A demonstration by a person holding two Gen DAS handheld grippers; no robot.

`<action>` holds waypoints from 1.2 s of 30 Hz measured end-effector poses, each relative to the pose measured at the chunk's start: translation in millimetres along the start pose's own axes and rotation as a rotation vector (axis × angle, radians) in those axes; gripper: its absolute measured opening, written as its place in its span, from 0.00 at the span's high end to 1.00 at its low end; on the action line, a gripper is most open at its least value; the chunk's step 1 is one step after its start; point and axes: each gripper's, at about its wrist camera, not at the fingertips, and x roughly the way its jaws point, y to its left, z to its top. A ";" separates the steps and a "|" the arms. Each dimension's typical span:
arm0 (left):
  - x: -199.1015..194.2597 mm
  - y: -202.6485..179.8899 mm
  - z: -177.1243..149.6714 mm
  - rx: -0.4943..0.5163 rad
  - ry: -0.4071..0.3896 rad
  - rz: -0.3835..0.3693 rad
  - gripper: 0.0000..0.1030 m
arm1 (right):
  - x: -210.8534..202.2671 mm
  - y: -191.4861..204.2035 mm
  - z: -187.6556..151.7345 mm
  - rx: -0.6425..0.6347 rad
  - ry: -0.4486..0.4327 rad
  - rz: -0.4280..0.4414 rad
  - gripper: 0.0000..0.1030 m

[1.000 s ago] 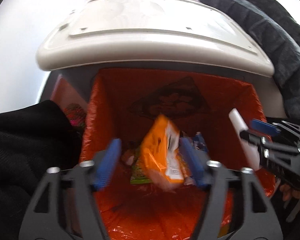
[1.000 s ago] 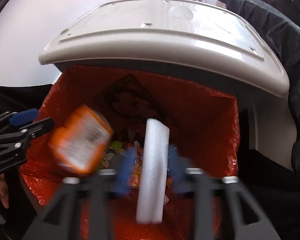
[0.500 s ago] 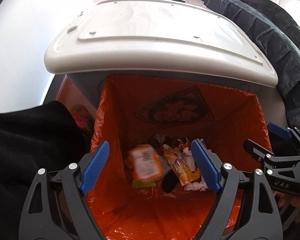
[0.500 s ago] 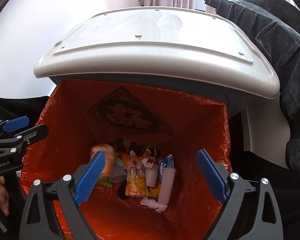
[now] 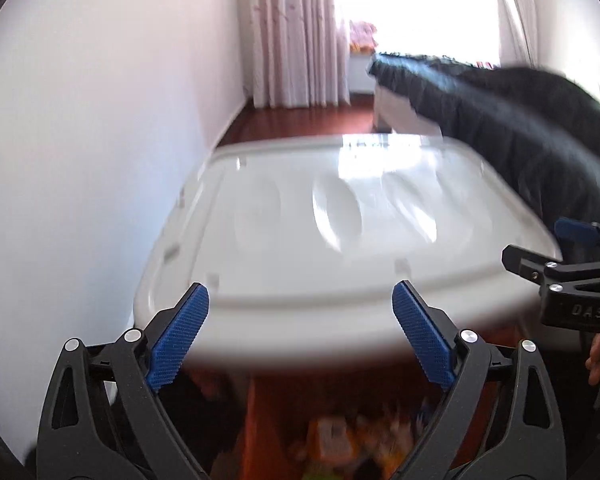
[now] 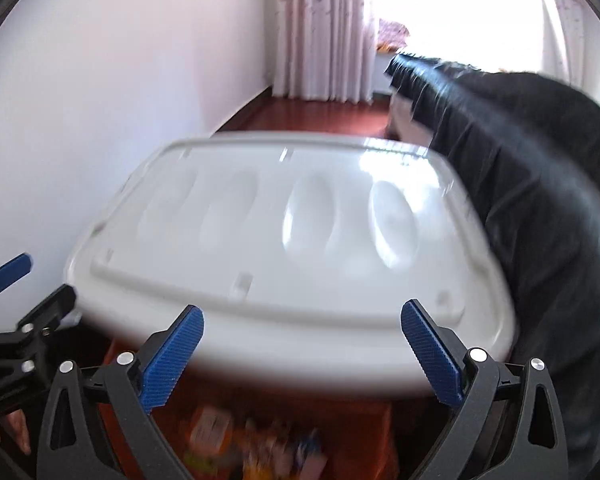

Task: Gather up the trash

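White wall (image 5: 100, 140) and pale pink curtains (image 5: 296, 32) are seen behind the bin, with red-brown floor (image 5: 300, 120) between them and its raised lid. A dark blanket (image 5: 520, 120) is draped over a bed just right of the lid, its fold close against the lid's right edge. The bin lid (image 5: 340, 240), a large white moulded panel with oval hollows, is tipped up and fills the middle of both views; heavy motion blur is noted on it. Below the lid's front edge the orange bin liner (image 6: 360, 420) is glimpsed. The trash (image 6: 256, 448), a blurred heap of orange, yellow and white wrappers, lies at the bottom of the liner, under the lid. The left gripper (image 5: 300, 332) is held in front of the lid's edge, its jaws wide apart and opening, nothing between them. The right gripper (image 6: 300, 350) is held likewise beside it, jaws wide apart and opening, nothing between them. Fingers (image 5: 596, 360) of a person are seen below the lid's right corner, under the right gripper's black frame.
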 end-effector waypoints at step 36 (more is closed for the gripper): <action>107.4 -12.7 99.0 -0.069 -0.009 -0.024 0.11 | 82.0 -21.2 77.8 0.010 -0.062 -0.197 0.05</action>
